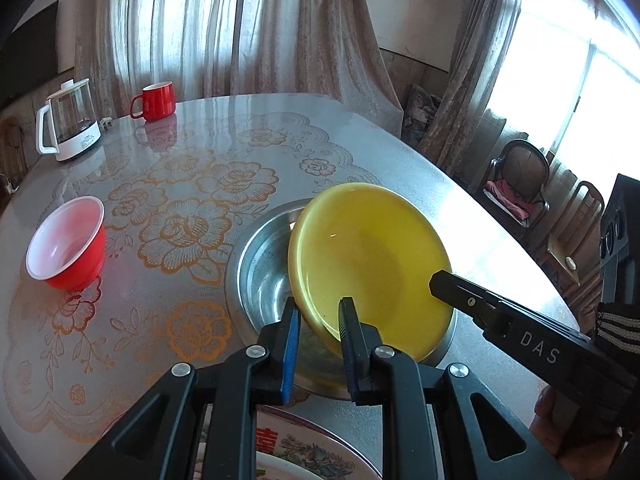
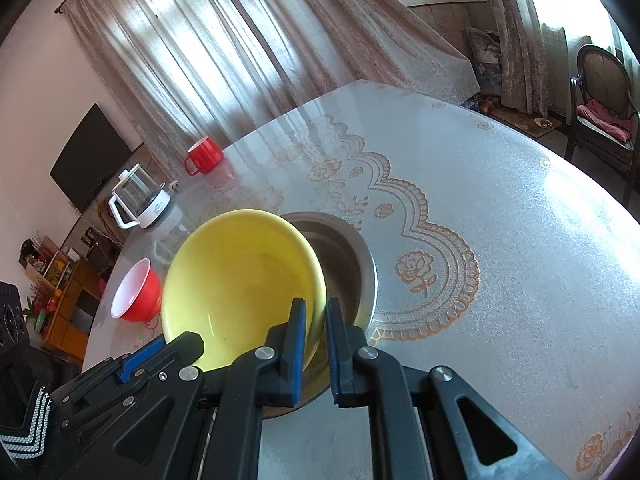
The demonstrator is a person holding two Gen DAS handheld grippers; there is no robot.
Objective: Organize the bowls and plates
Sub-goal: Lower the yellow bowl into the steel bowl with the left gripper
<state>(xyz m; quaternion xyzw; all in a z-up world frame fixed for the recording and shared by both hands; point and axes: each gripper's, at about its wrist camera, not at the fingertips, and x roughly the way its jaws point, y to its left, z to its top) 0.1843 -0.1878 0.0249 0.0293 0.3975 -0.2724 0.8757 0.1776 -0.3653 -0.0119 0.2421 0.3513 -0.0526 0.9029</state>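
Note:
A yellow bowl (image 1: 372,248) (image 2: 240,280) hangs tilted over a round metal basin (image 1: 260,268) (image 2: 352,256) sunk into the table. In the left wrist view my left gripper (image 1: 320,312) is shut on the bowl's near rim, one finger inside and one outside. My right gripper (image 2: 316,312) is shut on the opposite rim, and its black fingers (image 1: 440,284) come in from the right. A red bowl (image 1: 66,244) (image 2: 136,296), white inside, stands upright on the table to the left. A patterned plate (image 1: 312,448) lies under my left gripper, mostly hidden.
A red mug (image 1: 156,100) (image 2: 204,156) and a white glass kettle (image 1: 68,120) (image 2: 140,200) stand at the table's far left. The table (image 2: 500,208) has a floral lace cover under glass. Dark chairs (image 1: 520,184) (image 2: 604,100) stand beyond its right edge.

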